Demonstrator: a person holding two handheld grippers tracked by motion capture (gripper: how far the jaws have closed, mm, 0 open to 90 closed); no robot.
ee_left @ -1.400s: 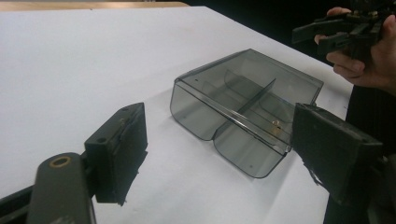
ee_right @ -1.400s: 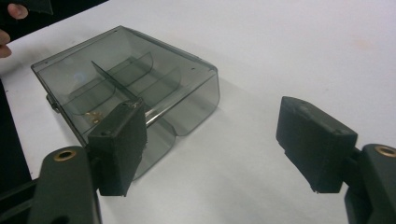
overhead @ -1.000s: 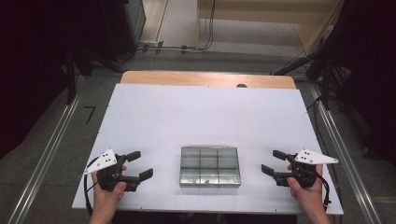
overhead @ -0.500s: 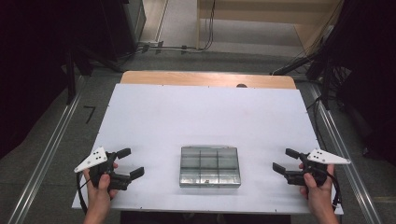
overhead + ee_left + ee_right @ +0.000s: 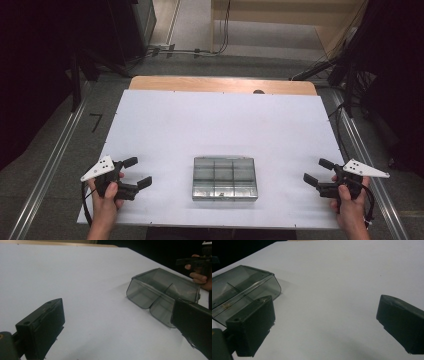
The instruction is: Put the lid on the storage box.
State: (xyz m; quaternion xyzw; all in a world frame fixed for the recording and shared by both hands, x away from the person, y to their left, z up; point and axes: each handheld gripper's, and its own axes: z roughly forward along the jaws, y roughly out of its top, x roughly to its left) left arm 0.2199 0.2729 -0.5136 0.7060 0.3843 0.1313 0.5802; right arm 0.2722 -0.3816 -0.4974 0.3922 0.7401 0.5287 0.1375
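— Smoky clear plastic, that is what we see in the divided box (image 5: 225, 178): it lies flat on the white counter (image 5: 225, 120), near the middle of the near edge, split into small compartments.

— And our tongs?

— Our left tongs (image 5: 134, 174) sit close to the near left corner, jaws spread with bare counter between them. Our right tongs (image 5: 318, 172) sit by the near right corner; their jaws have just been opening and stand wide, nothing between them.

— Do we touch the box?

— No. Both tongs point inward at it, well apart from it on either side. In the left gripper view the box (image 5: 162, 293) lies beyond our right-hand jaw; in the right gripper view it (image 5: 242, 287) lies behind our left-hand jaw.
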